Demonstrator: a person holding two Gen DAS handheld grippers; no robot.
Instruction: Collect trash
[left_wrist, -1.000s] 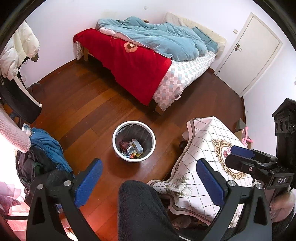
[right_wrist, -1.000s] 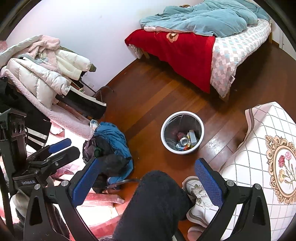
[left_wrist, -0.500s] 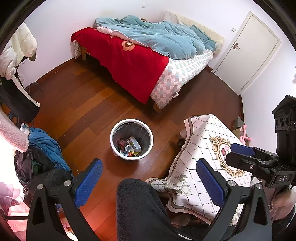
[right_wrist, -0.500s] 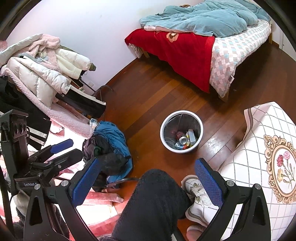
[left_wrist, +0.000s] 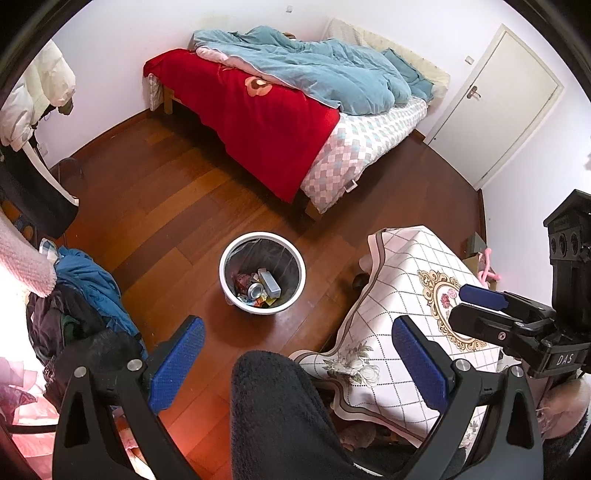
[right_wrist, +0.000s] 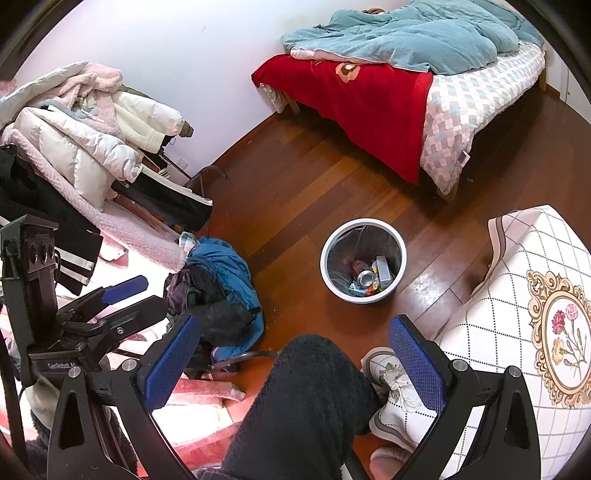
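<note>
Reddish-brown wooden plank floor (left_wrist: 177, 206): showing a glossy, reflective polish. Round white plastic waste bin (left_wrist: 226, 284): smooth rim, lined with thin shiny dark film. Crushed metal can (left_wrist: 254, 290): gleaming inside. Black plastic gripper fingers (left_wrist: 177, 360): wearing matt, finely ribbed blue pads. Quilted white patterned cloth (left_wrist: 399, 273): looking soft.

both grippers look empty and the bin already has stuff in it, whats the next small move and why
Probably sweep the cameras over the floor for leftover trash. The left gripper and right gripper are both open and empty, high above the trash bin, which already holds a can and wrappers. The wooden floor around it shows no loose litter, so nothing is ready to grab.
</note>
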